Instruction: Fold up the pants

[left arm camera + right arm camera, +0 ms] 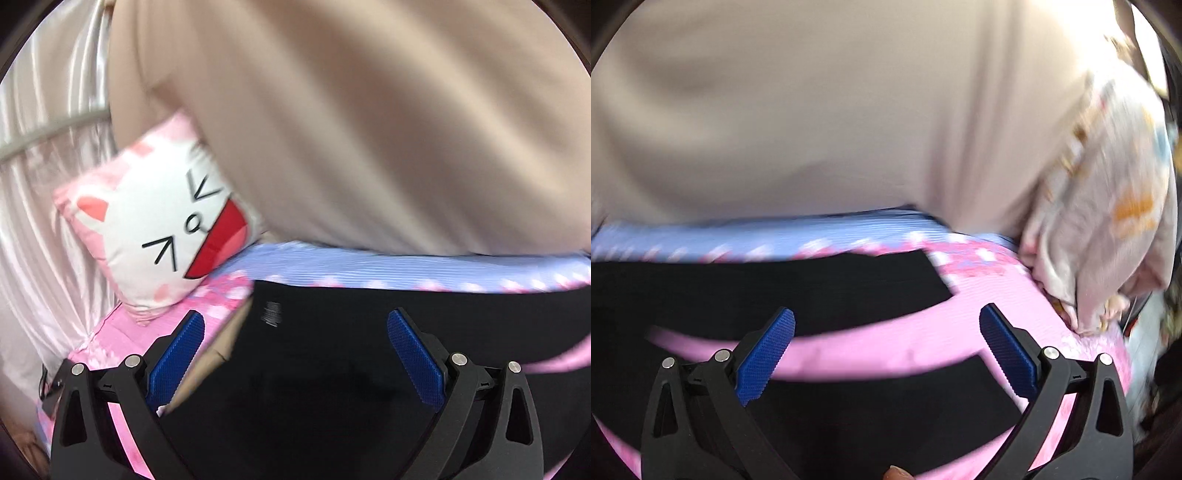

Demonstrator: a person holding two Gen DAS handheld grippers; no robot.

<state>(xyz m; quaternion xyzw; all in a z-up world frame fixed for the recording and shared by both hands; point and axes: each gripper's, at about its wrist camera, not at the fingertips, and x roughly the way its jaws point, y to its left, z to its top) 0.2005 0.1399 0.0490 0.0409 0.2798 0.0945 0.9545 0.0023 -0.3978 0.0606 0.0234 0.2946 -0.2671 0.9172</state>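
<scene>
black fabric, the pants (pixel 332 369), lies spread on a pink and blue sheet (pixel 369 269), the waist end under the left gripper (pixel 295 354) and the two legs under the right gripper (pixel 886 354). in the right wrist view the legs run as two dark bands with a strip of pink sheet showing between them, so the pants seem laid flat and apart, probably so a first fold can bring one leg over the other. both grippers have their jaws released and wide, the blue pads (pixel 181 358) holding nothing, each poised above the cloth as if ready to pinch an edge; whether they touch the fabric cannot be told.

a cat-face cushion (pixel 155 221) leans at the head of the bed beside the pants, and a large beige cloth (pixel 369 110) fills the upper half of both views, hiding whatever is behind it. a crumpled patterned cloth (pixel 1108 221) sits at the sheet's right edge. motion blur smears most edges. a pale mark on the waist (pixel 271 314) is unreadable, and the hems and far waist corner are cut off by the frame. a fingertip (pixel 897 472) just shows at the bottom edge.
</scene>
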